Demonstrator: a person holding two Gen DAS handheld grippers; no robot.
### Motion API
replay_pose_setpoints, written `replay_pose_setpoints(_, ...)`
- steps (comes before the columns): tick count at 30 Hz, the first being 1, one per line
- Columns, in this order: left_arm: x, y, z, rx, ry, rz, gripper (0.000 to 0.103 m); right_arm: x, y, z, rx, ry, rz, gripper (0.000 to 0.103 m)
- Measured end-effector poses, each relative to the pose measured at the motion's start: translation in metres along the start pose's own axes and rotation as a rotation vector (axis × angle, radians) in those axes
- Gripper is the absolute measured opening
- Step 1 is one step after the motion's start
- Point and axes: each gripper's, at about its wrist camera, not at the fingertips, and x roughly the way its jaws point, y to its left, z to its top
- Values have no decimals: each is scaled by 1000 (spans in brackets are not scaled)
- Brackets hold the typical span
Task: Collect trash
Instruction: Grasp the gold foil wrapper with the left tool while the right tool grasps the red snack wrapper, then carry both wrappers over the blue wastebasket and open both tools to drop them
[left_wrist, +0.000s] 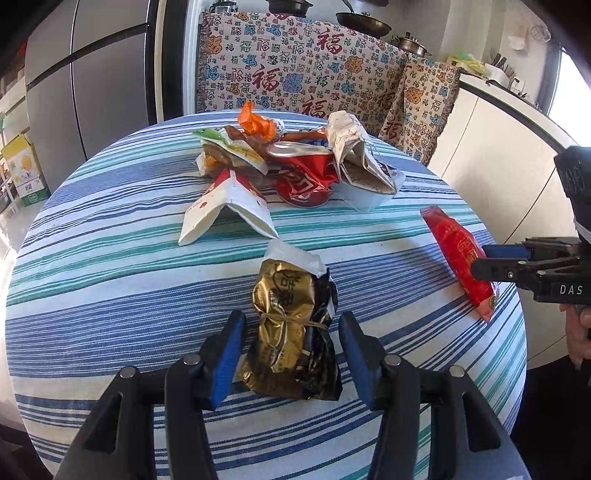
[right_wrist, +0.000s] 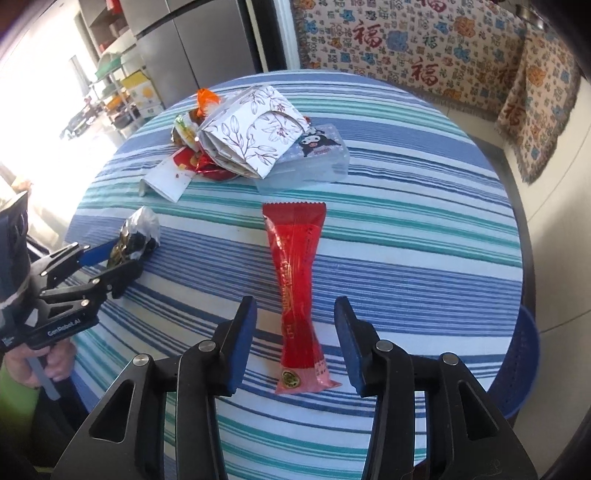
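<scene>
A crumpled gold and black wrapper (left_wrist: 291, 332) lies on the striped tablecloth (left_wrist: 110, 280) between the open fingers of my left gripper (left_wrist: 291, 325); it also shows in the right wrist view (right_wrist: 135, 236). A long red wrapper (right_wrist: 299, 291) lies between the open fingers of my right gripper (right_wrist: 295, 314); it also shows in the left wrist view (left_wrist: 458, 254). Neither gripper grips anything. A heap of trash (left_wrist: 295, 162) sits at the table's middle: a crushed red can (left_wrist: 306, 181), white paper bags, an orange wrapper (left_wrist: 255, 120).
A round table with blue, white and teal stripes (right_wrist: 406, 229). A patterned cloth covers seating (left_wrist: 306, 70) behind it. A grey fridge (left_wrist: 92, 81) stands at the left. A blue basket (right_wrist: 521, 354) sits below the table's right edge. A white counter (left_wrist: 498, 122) is at the right.
</scene>
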Motion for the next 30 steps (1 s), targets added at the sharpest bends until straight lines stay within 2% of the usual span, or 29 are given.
replay_pose_setpoints(1, 0, -1, 0, 6, 5, 9, 53, 3, 2, 1, -13, 8, 0, 32)
replay_pose_setpoints(2, 0, -3, 0, 11, 6, 13, 53, 4, 2, 1, -19, 11, 0, 17)
replay_pose_setpoints(3, 0, -4, 0, 16, 3, 15, 48, 5, 2, 1, -18, 6, 1, 10)
replay_pose_setpoints(4, -2, -4, 0, 19, 0, 15, 40, 3, 1, 0, -15, -1, 7, 9)
replay_pose_setpoints(6, -3, -5, 0, 25, -2, 7, 38, -2, -3, -2, 11, -22, 30, 8)
replay_pose_setpoints(12, -8, -17, -2, 46, -20, -9, 36, -17, -26, -14, 117, -64, 94, 8)
replay_pose_setpoints(20, -9, -45, 5, 29, -4, -99, 36, -39, -62, -29, 216, -125, 151, 8)
replay_pose_setpoints(25, -2, -88, 18, 77, 4, -151, 36, -64, -103, -40, 291, -180, 120, 8)
replay_pose_setpoints(30, 9, -143, 45, 157, -1, -219, 36, -96, -159, -59, 384, -232, 51, 8)
